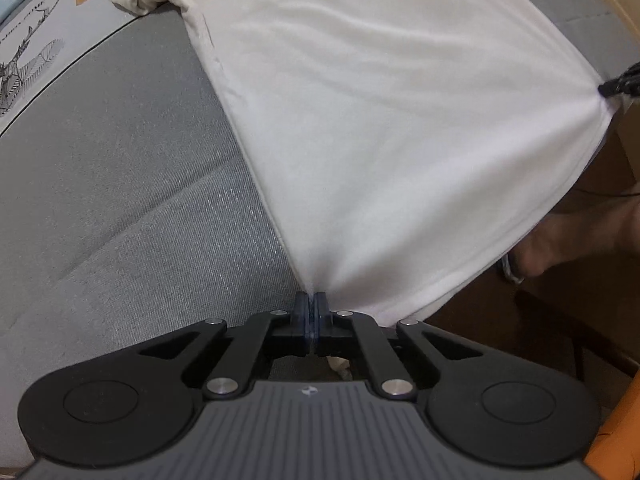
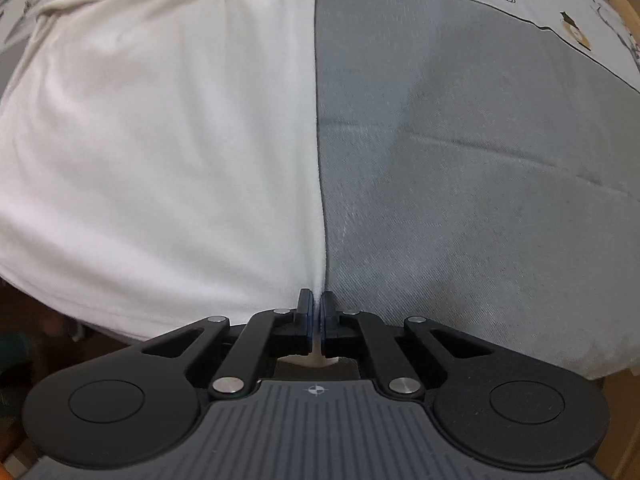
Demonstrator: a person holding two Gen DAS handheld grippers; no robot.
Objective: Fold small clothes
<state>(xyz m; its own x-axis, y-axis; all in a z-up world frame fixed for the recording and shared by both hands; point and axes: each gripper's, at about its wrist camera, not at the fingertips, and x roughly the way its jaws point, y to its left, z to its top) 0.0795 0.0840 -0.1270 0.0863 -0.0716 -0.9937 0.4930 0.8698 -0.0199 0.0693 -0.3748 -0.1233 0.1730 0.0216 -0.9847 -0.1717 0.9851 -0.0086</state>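
White shirt [image 1: 380, 120] runs lengthwise away from the fingers, sleeve end far off — hem nearest. Left gripper [image 1: 311, 304] clamped on one hem corner, right gripper [image 2: 316, 304] clamped on the other; hem stretched between them. Cloth plain, lightly creased, on grey bedcover [image 2: 460, 140].

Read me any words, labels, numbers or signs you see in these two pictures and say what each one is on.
No text can be read.
Printed sheet: a short line of lettering beside the line drawings, too small and blurred to read.
Printed sheet in the right wrist view: pictures only, no letters.
Round mark on the left tool's body and on the right tool's body: a symbol, not letters.
White shirt: no print visible.
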